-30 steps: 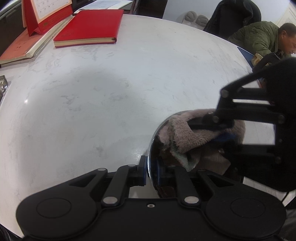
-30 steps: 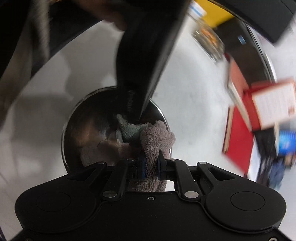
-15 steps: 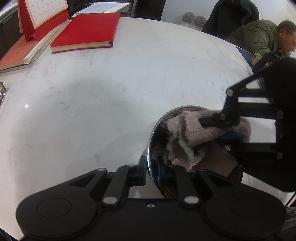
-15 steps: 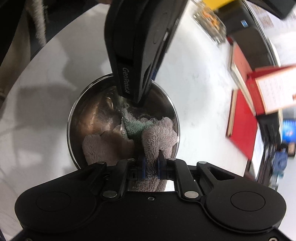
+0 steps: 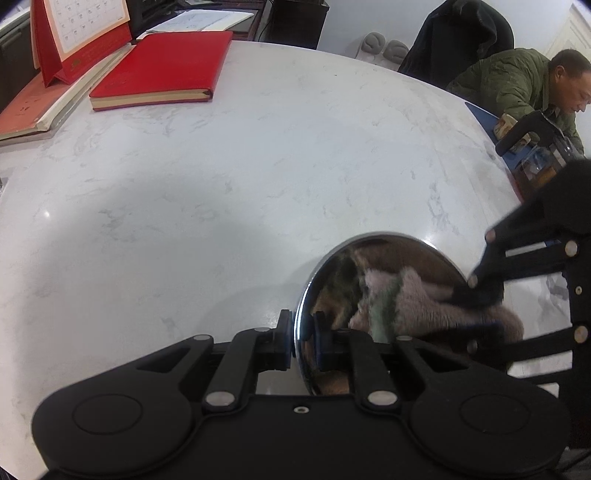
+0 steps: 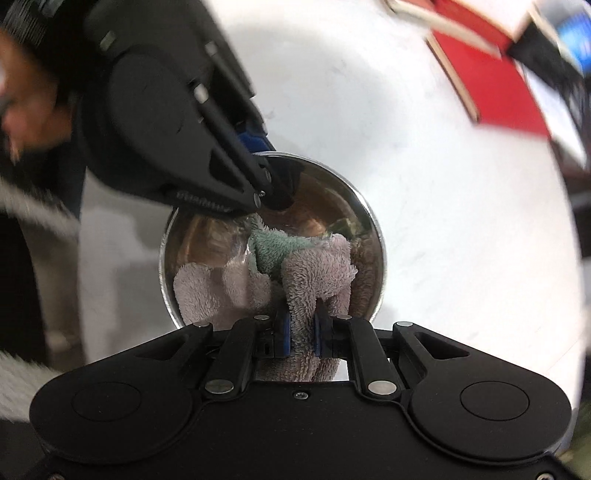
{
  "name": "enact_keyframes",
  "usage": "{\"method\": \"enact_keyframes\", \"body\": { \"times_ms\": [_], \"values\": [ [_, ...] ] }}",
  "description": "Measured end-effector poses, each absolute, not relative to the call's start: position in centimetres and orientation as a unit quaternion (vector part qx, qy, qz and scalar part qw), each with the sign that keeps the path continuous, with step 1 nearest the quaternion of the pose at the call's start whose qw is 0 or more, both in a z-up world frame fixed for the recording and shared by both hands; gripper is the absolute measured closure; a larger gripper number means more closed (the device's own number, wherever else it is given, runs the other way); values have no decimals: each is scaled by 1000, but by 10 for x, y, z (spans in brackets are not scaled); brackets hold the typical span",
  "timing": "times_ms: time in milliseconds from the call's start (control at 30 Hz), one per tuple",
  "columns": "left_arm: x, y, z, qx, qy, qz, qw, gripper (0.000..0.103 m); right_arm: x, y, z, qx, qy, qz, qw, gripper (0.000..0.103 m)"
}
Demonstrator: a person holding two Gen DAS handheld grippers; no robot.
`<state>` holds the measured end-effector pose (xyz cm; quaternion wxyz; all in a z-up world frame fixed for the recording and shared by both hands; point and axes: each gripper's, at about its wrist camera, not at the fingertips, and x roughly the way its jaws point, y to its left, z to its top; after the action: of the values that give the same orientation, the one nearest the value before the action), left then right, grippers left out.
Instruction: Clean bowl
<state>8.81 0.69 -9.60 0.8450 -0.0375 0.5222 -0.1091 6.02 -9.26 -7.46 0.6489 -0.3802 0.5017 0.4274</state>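
A white marbled table point(image 5: 229, 177) is filling both views, with an office behind it. In the left wrist view a red book point(image 5: 162, 70) is lying at about eleven o'clock on the far part of the table, a red desk calendar point(image 5: 77, 33) is standing just beside it further toward ten o'clock, and a person in a green jacket point(image 5: 513, 85) is sitting at the table's edge near two o'clock.

The steel bowl point(image 5: 384, 240) is sitting on the table at about five o'clock in that view, right in front of the left gripper point(image 5: 302, 343). That gripper's jaws are clamping the bowl's near rim, one finger outside the wall and one inside.

A fluffy cloth point(image 6: 314, 273), pinkish grey with a green patch, is lying bunched inside the bowl. The right gripper point(image 6: 302, 338) is pinching a fold of this cloth tight between its blue-padded fingers point(image 6: 283, 336), at the bowl's six o'clock edge in the right wrist view. In the same view the left gripper is reaching in from ten o'clock and biting the rim at twelve o'clock. The background there is blurring, so the red items at one o'clock are hard to make out.
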Motion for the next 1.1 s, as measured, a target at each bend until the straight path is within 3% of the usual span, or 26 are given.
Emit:
{"method": "enact_keyframes", "body": {
  "times_ms": [400,533,600,667,767,867,1100],
  "values": [
    [88,2,-95,-28,523,-107,845,90,86,-120,-86,-137,601,427,662,92],
    [86,6,-85,-31,511,-115,851,90,76,-127,-78,-147,573,409,695,91],
    [89,6,-80,-28,506,-118,854,90,69,-129,-71,-162,553,400,713,86],
    [93,4,-77,-23,504,-123,855,89,62,-131,-65,-172,534,391,730,75],
    [100,0,-77,-11,505,-130,853,88,55,-139,-53,-164,509,379,756,73],
    [104,-2,-79,-7,506,-134,852,88,54,-153,-35,-119,481,366,788,63],
    [108,-3,-82,-11,505,-135,852,87,83,-211,-41,59,506,266,819,63]
  ]
}}
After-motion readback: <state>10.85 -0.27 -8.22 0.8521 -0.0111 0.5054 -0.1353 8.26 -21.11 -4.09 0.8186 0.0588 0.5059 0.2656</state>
